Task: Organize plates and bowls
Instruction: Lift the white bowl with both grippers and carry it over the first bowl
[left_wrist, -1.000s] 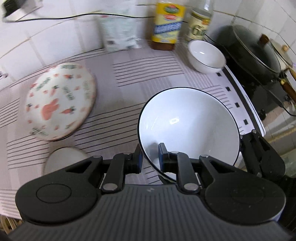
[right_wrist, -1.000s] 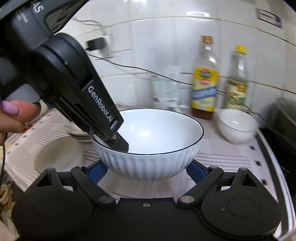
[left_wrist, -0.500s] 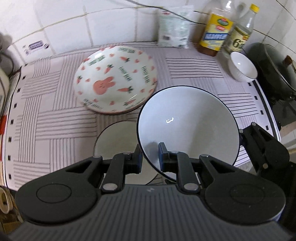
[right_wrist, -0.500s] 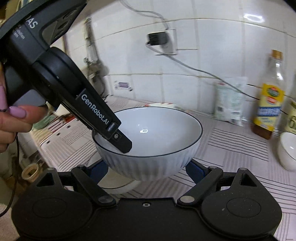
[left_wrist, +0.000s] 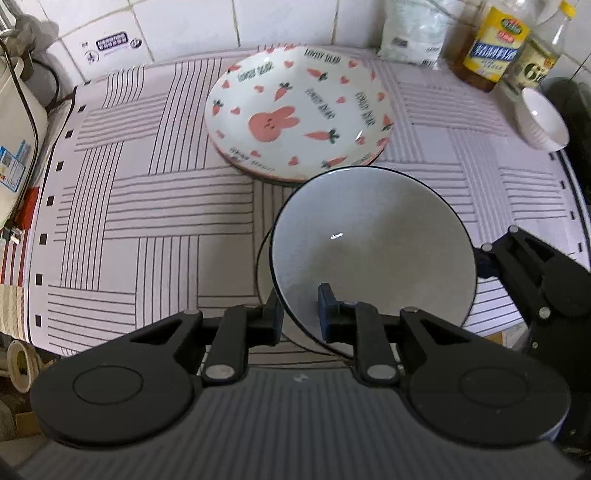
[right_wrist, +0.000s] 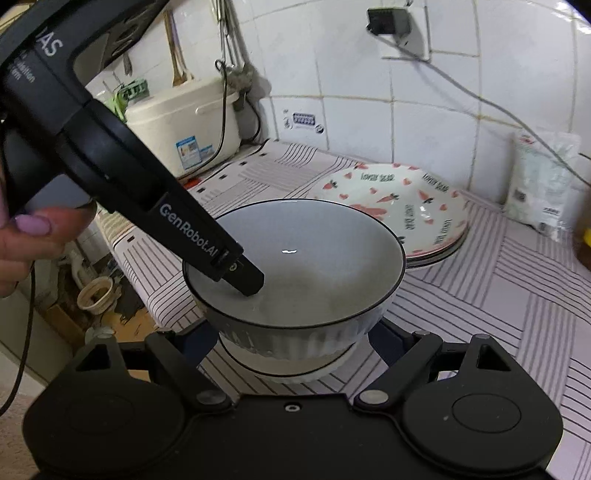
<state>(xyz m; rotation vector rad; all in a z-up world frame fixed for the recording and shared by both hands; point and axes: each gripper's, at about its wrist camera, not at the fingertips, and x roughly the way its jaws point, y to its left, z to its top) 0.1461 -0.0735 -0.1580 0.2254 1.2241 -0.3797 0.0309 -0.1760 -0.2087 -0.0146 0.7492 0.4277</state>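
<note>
left wrist view
left tongs (left_wrist: 300, 314): closed down on the near rim of the large white ribbed bowl with thin black rim (left_wrist: 373, 254); 1 finger outside the wall, 1 inside
large bowl position: tilted, sitting over a second white black-rimmed bowl (left_wrist: 263, 273), of which only a left sliver shows
plate stack: round white plate with pink rabbit, carrots and hearts (left_wrist: 297, 116) on top of at least 1 more plate, just behind the large bowl, on the bench
bench (left_wrist: 147, 206): covered in white cloth with grey stripe blocks
small bowl: small plain white bowl (left_wrist: 543, 120) at far right, well apart from the large bowl
back wall items: yellow-label oil bottle (left_wrist: 493, 48), clear bottle with yellow cap (left_wrist: 535, 62), white plastic bag (left_wrist: 413, 31)
right tongs (left_wrist: 491, 254): black finger at the right side of the large bowl

right wrist view
right tongs (right_wrist: 291, 332): spread wide, blue-padded fingers either side of the large bowl's (right_wrist: 295, 266) ribbed wall; contact cannot be told
left tongs (right_wrist: 242, 275): 1 finger dips inside the bowl at its left rim, hand with pink nails (right_wrist: 26, 243) on the handle
lower bowl (right_wrist: 295, 365): white, directly beneath the large bowl; nested or just above, cannot tell
rabbit plate (right_wrist: 402, 206): behind and right of the bowl
other: white rice cooker (right_wrist: 184, 122) at far left corner, white bag (right_wrist: 543, 181) against the tiled wall
</note>
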